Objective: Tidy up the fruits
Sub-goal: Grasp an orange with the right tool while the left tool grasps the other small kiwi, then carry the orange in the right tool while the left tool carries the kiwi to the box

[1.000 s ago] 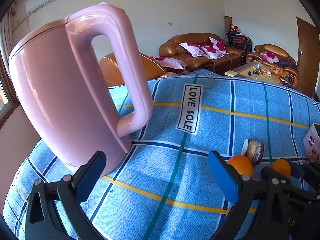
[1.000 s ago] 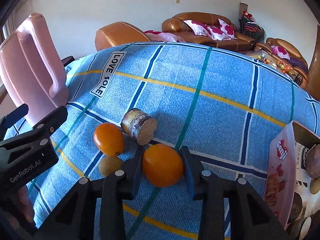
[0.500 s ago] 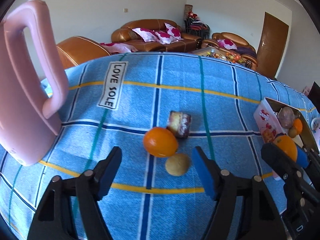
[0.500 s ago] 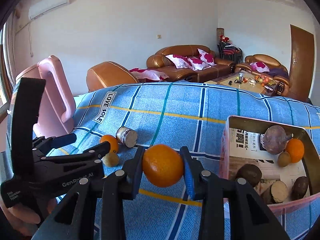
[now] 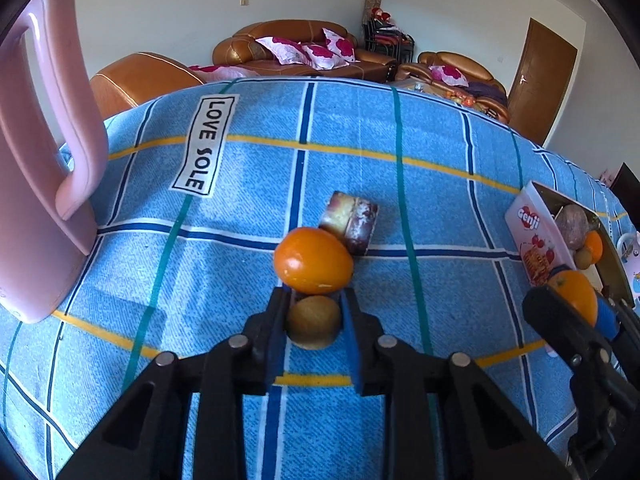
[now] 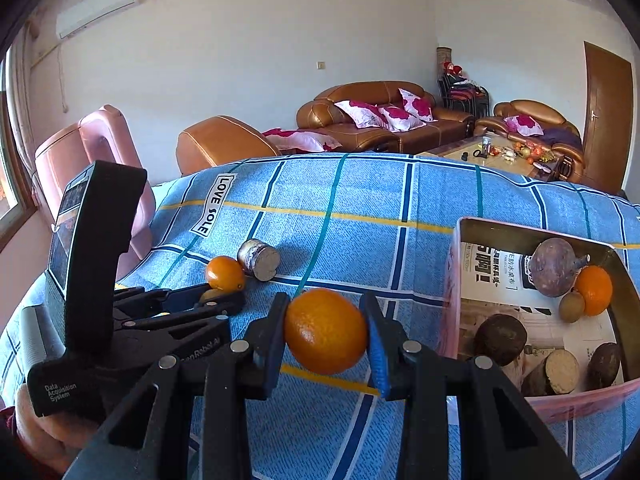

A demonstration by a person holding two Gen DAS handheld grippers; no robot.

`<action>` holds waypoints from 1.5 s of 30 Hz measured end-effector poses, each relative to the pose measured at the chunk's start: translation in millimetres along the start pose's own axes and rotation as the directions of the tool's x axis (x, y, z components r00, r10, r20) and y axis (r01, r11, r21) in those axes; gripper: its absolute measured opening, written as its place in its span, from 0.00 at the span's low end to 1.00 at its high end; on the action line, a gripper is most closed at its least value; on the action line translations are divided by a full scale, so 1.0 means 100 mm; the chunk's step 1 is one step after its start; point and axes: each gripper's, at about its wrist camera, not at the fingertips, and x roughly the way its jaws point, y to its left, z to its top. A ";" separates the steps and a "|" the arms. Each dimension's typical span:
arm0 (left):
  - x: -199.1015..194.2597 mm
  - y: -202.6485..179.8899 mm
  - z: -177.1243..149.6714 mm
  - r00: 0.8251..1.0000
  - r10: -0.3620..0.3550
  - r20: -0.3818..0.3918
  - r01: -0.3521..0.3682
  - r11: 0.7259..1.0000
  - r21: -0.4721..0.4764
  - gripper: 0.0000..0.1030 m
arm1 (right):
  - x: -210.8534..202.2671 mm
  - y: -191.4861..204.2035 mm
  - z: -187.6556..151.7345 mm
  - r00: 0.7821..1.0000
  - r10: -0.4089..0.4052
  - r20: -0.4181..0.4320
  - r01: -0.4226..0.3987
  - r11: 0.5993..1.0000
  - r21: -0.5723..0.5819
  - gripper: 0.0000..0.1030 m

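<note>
The left gripper (image 5: 313, 322) is clamped on a small brown kiwi (image 5: 313, 321) lying on the blue plaid cloth (image 5: 440, 184), with an orange (image 5: 313, 261) touching it just ahead and a cut root piece (image 5: 352, 220) beyond. The right gripper (image 6: 325, 338) squeezes another orange (image 6: 325, 331), held above the cloth, beside the pink box (image 6: 472, 280) of produce to its right.

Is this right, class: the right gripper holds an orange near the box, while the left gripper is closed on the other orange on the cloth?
Not quite. The left gripper is closed on the small brownish fruit, not the orange on the cloth just beyond it; the left wrist view shows this. The right gripper does hold an orange near the box.
</note>
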 end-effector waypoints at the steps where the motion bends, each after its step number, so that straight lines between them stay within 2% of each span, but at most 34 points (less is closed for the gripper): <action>1: -0.02 0.03 -0.01 1.000 0.010 0.007 -0.010 1.000 -0.001 0.27 | 0.00 0.00 0.00 1.000 0.000 0.003 0.000 1.000 0.000 0.37; 3: -0.12 0.12 0.01 0.998 0.032 0.053 -0.032 0.999 0.002 0.27 | -0.03 0.00 0.00 1.000 0.002 0.019 -0.002 1.000 -0.002 0.37; 5: -0.28 0.20 0.04 0.990 0.049 0.132 -0.047 0.999 -0.014 0.27 | -0.10 0.01 -0.01 0.999 -0.003 0.054 0.003 1.000 -0.008 0.37; 9: -0.55 0.41 0.09 0.954 0.050 0.294 -0.012 0.992 -0.129 0.27 | -0.26 0.07 -0.01 0.986 -0.044 0.159 0.054 0.997 -0.061 0.37; 14: -0.62 0.45 0.07 0.913 0.156 0.377 -0.092 0.979 -0.182 0.27 | -0.38 0.13 -0.01 0.967 -0.070 0.244 0.098 0.990 -0.103 0.37; 19: -0.60 0.21 -0.04 0.887 0.194 0.418 -0.156 0.980 -0.122 0.27 | -0.40 0.16 -0.02 0.965 -0.038 0.259 0.072 0.989 -0.126 0.37; 22: -0.57 0.06 -0.05 0.889 0.190 0.416 -0.178 0.982 -0.068 0.27 | -0.40 0.13 -0.02 0.969 0.010 0.248 0.017 0.994 -0.108 0.37; 26: -0.62 -0.01 -0.07 0.878 0.198 0.435 -0.199 0.979 -0.045 0.27 | -0.34 0.07 0.00 0.975 0.045 0.219 -0.030 0.997 -0.072 0.37; 29: -0.61 0.00 -0.06 0.882 0.202 0.425 -0.200 0.979 -0.051 0.27 | -0.34 0.08 -0.01 0.976 0.029 0.218 -0.015 0.998 -0.064 0.37; 35: -0.62 -0.06 -0.07 0.878 0.234 0.419 -0.230 0.971 -0.060 0.27 | -0.45 0.14 -0.06 0.966 -0.061 0.251 0.091 0.990 -0.112 0.37; 45: -0.75 -0.17 -0.22 0.873 0.239 0.424 -0.233 0.970 -0.066 0.27 | -0.58 0.03 -0.13 0.962 -0.094 0.256 0.123 0.987 -0.099 0.37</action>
